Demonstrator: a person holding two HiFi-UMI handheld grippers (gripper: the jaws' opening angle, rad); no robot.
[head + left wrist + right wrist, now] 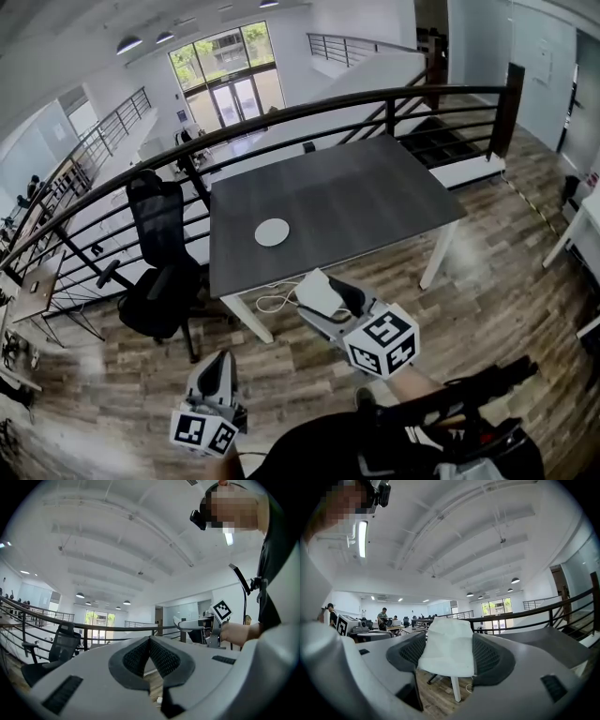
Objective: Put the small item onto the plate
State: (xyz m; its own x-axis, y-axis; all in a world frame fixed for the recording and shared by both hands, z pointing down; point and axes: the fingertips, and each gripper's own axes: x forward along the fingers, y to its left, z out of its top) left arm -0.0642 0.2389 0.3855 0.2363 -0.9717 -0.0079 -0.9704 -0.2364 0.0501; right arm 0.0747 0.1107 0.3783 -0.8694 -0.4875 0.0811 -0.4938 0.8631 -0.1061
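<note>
An office chair (157,253) stands out to the left of the left tongs (217,361), beside the left edge of the worktop (356,197). The left tongs hang low over the wooden floor (487,281), short of the worktop's near edge. In the left gripper view the left tongs (150,641) are pressed together at the tips, the dark ribbed pads (136,656) meet in a narrow point, and nothing sits between them. Ahead of both tongs and between them, the round white plate (272,232) lies flat on the dark worktop near its front left corner, well apart from either. A pale cable (270,302) lies on the floor under that corner, just left of the right tongs (323,295). These are raised higher, at the worktop's near edge, and are closed on the small white item (315,289). In the right gripper view the right tongs (449,651) clamp the small white item (449,644) from both sides, and it stands upright and pokes above the pads. A dark railing (281,117) curves behind the worktop, beyond both tongs.
</note>
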